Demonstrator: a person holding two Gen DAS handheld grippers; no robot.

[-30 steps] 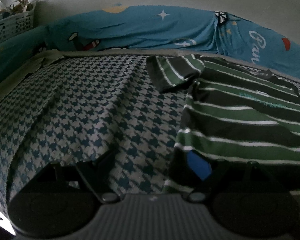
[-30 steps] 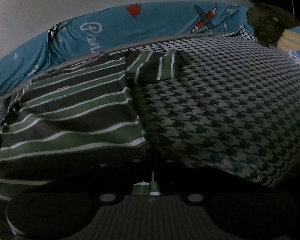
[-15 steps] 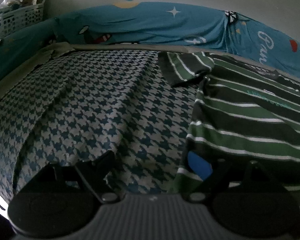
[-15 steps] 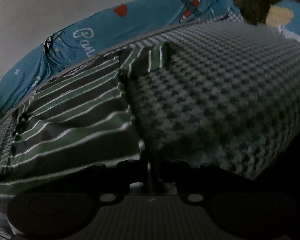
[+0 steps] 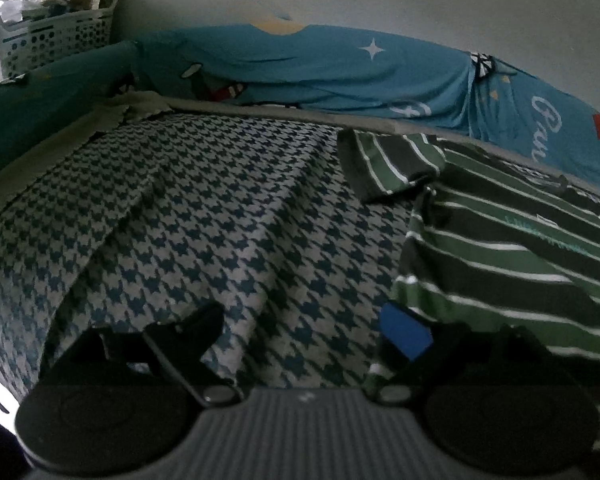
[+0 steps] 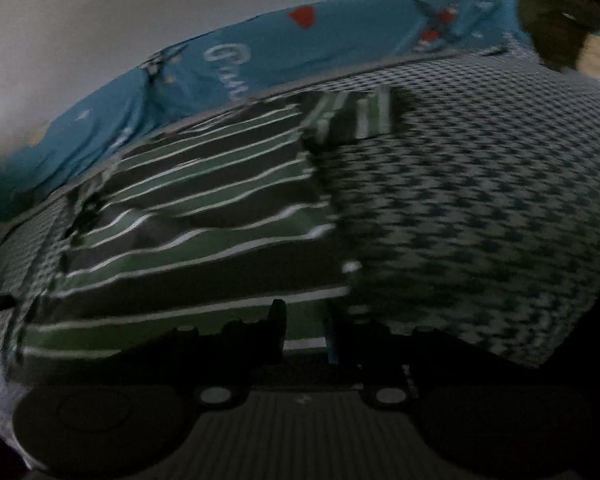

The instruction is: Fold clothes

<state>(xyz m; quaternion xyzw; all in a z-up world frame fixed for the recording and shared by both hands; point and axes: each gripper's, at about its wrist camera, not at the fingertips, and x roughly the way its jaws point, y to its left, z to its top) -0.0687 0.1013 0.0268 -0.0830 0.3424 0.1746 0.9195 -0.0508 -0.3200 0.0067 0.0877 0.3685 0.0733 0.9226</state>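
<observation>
The shirt point(image 5: 511, 248) lies spread flat on the bed point(image 5: 228, 216), sleeves out, so basically no fold done yet. Left claw point(image 5: 305, 326) gapes empty at its hem; right claw point(image 6: 305, 330) is narrow, opening over the hem.

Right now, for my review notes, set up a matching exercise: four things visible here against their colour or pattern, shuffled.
Things:
1. shirt
2. bedcover
3. sheet along the wall
4. basket

Looks:
A. blue with a white star
B. white, perforated
C. green and dark stripes
D. houndstooth check

Pairs: 1-C, 2-D, 3-A, 4-B
</observation>
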